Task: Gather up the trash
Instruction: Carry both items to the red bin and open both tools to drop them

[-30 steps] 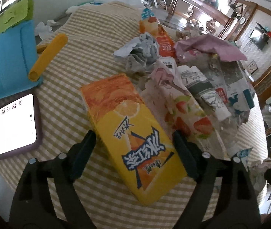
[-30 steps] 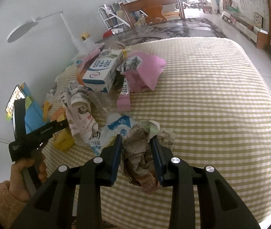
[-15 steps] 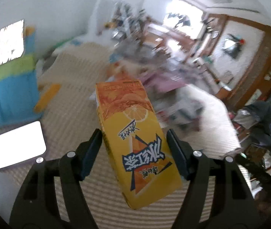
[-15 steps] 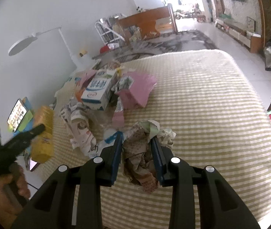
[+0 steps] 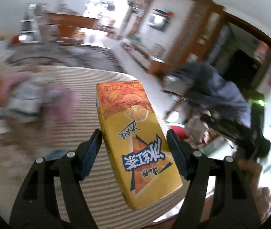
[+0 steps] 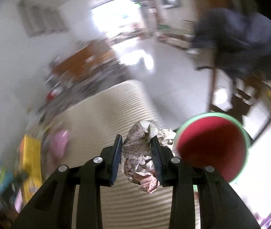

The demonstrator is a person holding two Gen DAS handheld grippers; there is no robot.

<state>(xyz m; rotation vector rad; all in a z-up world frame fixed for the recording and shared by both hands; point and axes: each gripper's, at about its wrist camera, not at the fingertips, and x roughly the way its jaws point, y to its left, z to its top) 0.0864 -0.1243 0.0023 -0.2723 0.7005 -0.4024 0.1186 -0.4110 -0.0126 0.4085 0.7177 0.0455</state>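
We now carry both pieces of trash clear of the striped tablecloth (image 5: pixel 74 171). A second ago the yellow iced-tea carton (image 5: pixel 135 145) lay flat among the litter with our left gripper (image 5: pixel 134 143) spread around it; now the jaws clasp its sides and it hangs in the air, pointing out past the table edge. Our right gripper (image 6: pixel 136 148) stays clenched on the crumpled paper wad (image 6: pixel 141 156), which has also left the cloth. Both views have swung away from the pile towards the floor, and a red bin with a green rim (image 6: pixel 211 148) shows just beside the wad. We judge the drop comes next.
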